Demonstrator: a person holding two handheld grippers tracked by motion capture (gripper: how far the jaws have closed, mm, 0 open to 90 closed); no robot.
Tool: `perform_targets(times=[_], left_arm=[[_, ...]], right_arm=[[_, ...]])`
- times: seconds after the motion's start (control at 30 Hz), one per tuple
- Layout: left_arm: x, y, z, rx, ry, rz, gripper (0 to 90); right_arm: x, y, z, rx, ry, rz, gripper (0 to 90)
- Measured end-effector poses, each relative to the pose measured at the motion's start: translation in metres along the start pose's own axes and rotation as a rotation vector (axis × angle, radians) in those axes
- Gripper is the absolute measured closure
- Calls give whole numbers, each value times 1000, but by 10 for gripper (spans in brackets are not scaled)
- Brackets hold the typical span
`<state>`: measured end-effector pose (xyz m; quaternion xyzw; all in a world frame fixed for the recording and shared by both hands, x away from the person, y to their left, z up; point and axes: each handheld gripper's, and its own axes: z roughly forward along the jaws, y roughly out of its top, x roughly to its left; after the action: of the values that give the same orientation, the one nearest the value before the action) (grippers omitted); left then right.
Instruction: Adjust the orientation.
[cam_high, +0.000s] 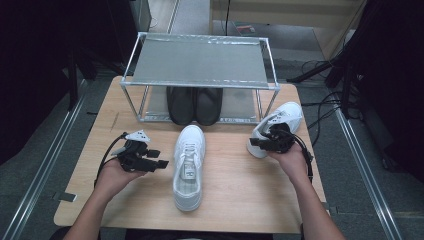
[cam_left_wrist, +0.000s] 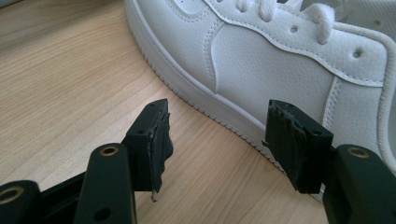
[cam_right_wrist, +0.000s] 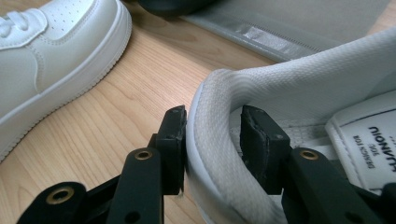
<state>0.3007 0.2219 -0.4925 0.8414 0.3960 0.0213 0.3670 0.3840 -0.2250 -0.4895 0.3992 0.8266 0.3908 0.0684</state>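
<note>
1. Landmark: metal shoe rack (cam_high: 200, 62) at the far edge of the wooden table (cam_high: 235, 190), with a pair of black shoes (cam_high: 195, 105) on its lower shelf.
2. First white sneaker (cam_high: 188, 165) lies flat on the table just in front of the rack, toe towards the black shoes, heel towards the person.
3. Second white sneaker (cam_high: 277, 125) sits at the rack's front right corner, angled, toe near the corner post, heel end towards the right hand.
4. Right gripper (cam_high: 270, 142) is at that sneaker's heel. Right gripper view: the padded heel collar (cam_right_wrist: 219, 140) stands between the jaws, one jaw outside the shoe and one inside it. The outer pad (cam_right_wrist: 173, 149) touches the collar; a small gap shows on the inner side. Grasp not clenched; the jaws stand apart around the collar, and the printed insole (cam_right_wrist: 369, 149) is visible beside them.
5. Left gripper (cam_high: 150, 162) rests in front of the rack, left of the first sneaker and level with its middle. Left gripper view: jaws spread wide and released, holding nothing, aimed at the sneaker's side and sole edge (cam_left_wrist: 224, 116) just short of contact.
</note>
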Motion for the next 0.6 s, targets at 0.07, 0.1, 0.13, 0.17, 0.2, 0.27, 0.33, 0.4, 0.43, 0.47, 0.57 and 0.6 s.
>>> perform_targets(times=[0.07,0.1,0.13,0.17,0.2,0.27,0.33,0.4,0.43,0.47,0.57,0.6], left_arm=[[0,0,1,3,3,0,404],[0,0,1,6,4,3,404],[0,0,1,10,5,6,403],[0,0,1,12,3,5,403],[-1,0,1,10,5,6,403],[-1,-1,1,9,5,5,402],[-1,-1,1,11,7,5,402],[-2,-1,1,11,8,5,402],[-2,-1,1,12,9,3,402],[-2,-1,1,14,13,4,402],[-2,-1,2,13,14,8,402],[-2,0,2,12,14,10,402]], right_arm=[[-1,0,2,0,7,8,622],[-2,0,3,-1,13,14,621],[-2,0,3,3,17,17,621],[-3,-1,4,4,21,17,620],[-3,-1,5,4,23,16,621],[-3,-1,6,4,23,11,621],[-3,-1,7,3,24,9,621],[-3,-1,8,1,26,6,621],[-3,-2,8,1,28,6,621],[-4,-2,8,-2,31,8,622],[-5,-3,7,2,43,20,630],[-5,-3,7,3,44,20,634]])
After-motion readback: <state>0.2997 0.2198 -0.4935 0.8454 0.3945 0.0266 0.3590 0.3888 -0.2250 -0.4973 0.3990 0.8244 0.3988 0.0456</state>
